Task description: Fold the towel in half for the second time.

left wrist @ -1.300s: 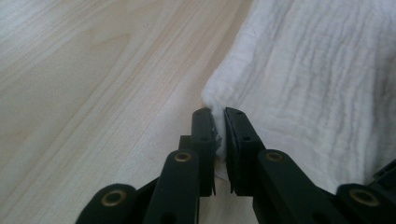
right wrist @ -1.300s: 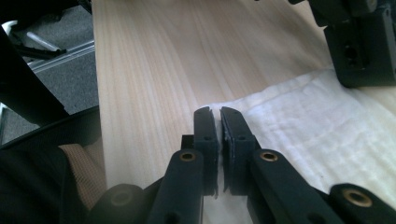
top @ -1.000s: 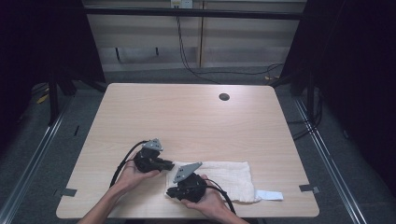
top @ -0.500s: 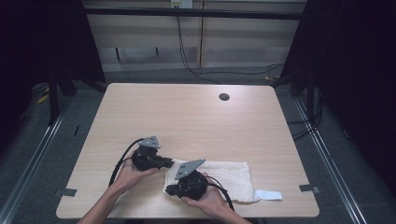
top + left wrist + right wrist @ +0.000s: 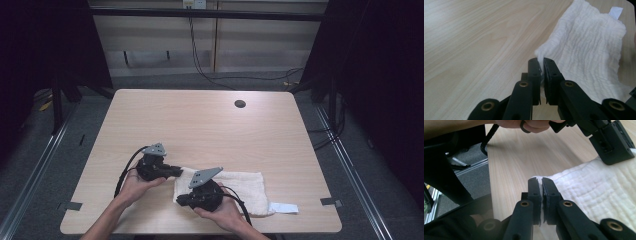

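A white towel (image 5: 242,184) lies flat near the table's front edge, with a white tag (image 5: 283,207) at its right end. My left gripper (image 5: 180,171) is at the towel's far left corner. In the left gripper view its jaws (image 5: 541,61) are shut on that corner, and the towel (image 5: 589,42) rises slightly into them. My right gripper (image 5: 179,201) is at the near left corner. In the right gripper view it (image 5: 541,180) is shut on a thin edge of the towel (image 5: 599,192). The left gripper's body (image 5: 610,142) shows close beyond it.
The wooden table (image 5: 200,125) has a dark round cable hole (image 5: 240,104) at the far right. Cables trail from both grippers toward the front edge. Beyond the table's left edge are grey floor and metal rails (image 5: 35,170).
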The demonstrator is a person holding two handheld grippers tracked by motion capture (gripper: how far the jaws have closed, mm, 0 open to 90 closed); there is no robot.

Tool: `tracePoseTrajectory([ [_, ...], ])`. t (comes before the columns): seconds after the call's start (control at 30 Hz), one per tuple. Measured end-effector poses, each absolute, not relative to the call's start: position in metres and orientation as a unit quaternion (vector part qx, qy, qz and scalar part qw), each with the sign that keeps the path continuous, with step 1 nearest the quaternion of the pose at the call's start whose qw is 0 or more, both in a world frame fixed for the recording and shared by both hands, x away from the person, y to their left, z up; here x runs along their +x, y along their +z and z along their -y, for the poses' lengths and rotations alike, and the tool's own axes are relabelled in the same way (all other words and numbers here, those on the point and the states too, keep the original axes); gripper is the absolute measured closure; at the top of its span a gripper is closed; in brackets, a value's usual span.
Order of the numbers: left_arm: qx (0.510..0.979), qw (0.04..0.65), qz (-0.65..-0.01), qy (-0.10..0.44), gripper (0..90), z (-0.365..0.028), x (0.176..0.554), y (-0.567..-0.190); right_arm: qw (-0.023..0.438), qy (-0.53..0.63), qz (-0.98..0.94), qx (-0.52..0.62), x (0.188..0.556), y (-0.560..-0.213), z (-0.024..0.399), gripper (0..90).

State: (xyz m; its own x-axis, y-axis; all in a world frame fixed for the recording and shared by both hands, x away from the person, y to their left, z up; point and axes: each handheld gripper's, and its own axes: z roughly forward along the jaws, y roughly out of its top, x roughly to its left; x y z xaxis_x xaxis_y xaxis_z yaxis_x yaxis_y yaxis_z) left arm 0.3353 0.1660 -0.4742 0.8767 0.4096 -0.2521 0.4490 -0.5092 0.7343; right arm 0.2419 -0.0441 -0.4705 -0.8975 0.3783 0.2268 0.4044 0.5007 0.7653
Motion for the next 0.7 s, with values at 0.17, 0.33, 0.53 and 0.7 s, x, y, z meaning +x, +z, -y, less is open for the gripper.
tracePoseTrajectory([
  [0.17,0.869,0.430,-0.245,-0.017,85.0,-0.167,0.335,-0.471,0.012,-0.452,0.863,-0.223,0.243,-0.467,0.043,86.5],
  [0.33,0.867,0.433,-0.244,-0.017,85.0,-0.168,0.340,-0.467,0.000,-0.447,0.869,-0.214,0.243,-0.464,0.038,86.4],
  [0.53,0.857,0.446,-0.259,-0.006,85.0,-0.176,0.341,-0.459,-0.002,-0.455,0.866,-0.207,0.251,-0.449,0.034,86.5],
  [0.7,0.850,0.450,-0.273,-0.005,84.9,-0.185,0.341,-0.457,-0.002,-0.459,0.865,-0.202,0.256,-0.442,0.027,86.5],
])
